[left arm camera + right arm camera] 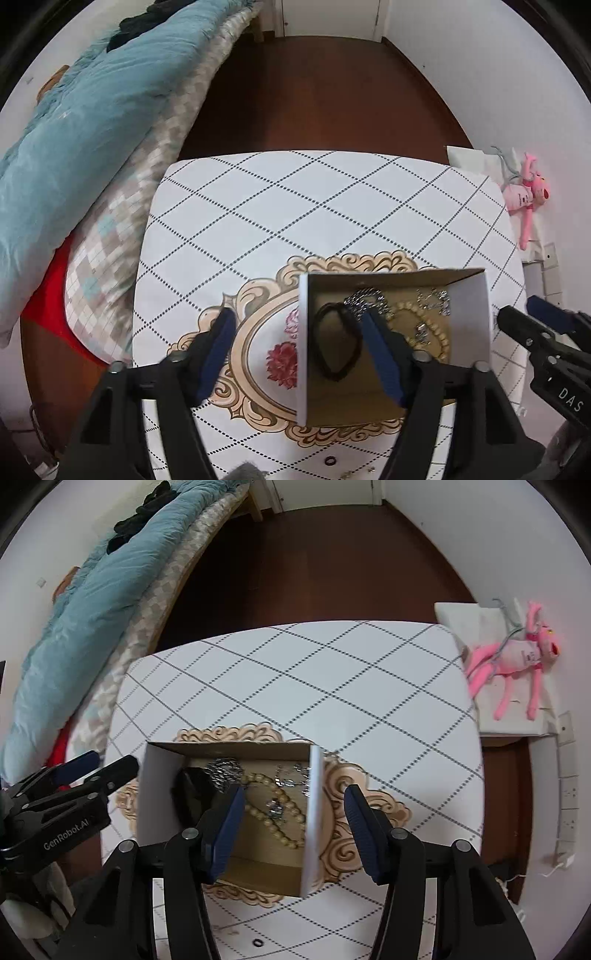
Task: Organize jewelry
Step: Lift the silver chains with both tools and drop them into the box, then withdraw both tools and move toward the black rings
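While both claws hang spread and empty over the box (pixel 391 347), most jewelry already lies inside it.

Left claw (pixel 301 354) straddles the box's left wall, one finger inside beside the black hair tie (pixel 334 341); right claw (pixel 295 830) straddles the right wall, one finger over the bead necklace (pixel 273 819). Silver chains (pixel 364 301) lie at the box's far end, the necklace's long axis running from the far wall toward the near right. A small black ring (pixel 257 942) rests loose on the worktop (pixel 295 686), near of the box and behind both claws' tips; it looks roughly as close to either hand. Reaching it likely means drawing a claw back and down.
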Demonstrator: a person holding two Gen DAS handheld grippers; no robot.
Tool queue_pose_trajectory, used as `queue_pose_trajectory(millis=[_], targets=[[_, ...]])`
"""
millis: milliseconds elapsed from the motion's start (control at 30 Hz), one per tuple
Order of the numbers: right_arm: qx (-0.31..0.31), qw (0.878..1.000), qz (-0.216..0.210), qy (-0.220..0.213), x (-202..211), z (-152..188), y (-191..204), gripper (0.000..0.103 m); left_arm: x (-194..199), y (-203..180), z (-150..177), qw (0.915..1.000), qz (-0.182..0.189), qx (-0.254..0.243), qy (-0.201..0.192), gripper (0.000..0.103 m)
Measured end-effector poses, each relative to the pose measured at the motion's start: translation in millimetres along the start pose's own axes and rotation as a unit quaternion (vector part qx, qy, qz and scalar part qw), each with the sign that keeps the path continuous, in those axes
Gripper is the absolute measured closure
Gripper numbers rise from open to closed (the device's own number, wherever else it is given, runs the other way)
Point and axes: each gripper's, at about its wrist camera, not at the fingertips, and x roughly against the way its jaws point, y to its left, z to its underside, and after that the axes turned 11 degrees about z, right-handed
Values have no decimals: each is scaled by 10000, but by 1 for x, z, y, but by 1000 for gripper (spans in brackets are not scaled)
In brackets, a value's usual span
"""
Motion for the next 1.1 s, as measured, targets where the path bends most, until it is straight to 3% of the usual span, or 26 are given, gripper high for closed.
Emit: queue_pose_trajectory(millis=[67,100,133,167,600,1100], targets=[[57,9997,239,-87,1,8,2,33,0,1,7,9999,-28,-9,-116,11],[65,9991,394,-122,0,13,3,16,-1,3,13,9999,-6,-21,-147,3],[97,9983,555,-164,-1,17,5,3,-2,2,17,9999,-27,-33,-132,0],[118,9975,669,-204,-1,23,6,0,-3,3,21,9999,-66,-37,-108,0],[-53,9950,968,-260,-7,67,3,0,9,-2,55,9997,-24,-58,-249,0],[-239,9882,1051,-1090,74,106,-6,0,88,-27,86,9948,198,-311,-946,0]])
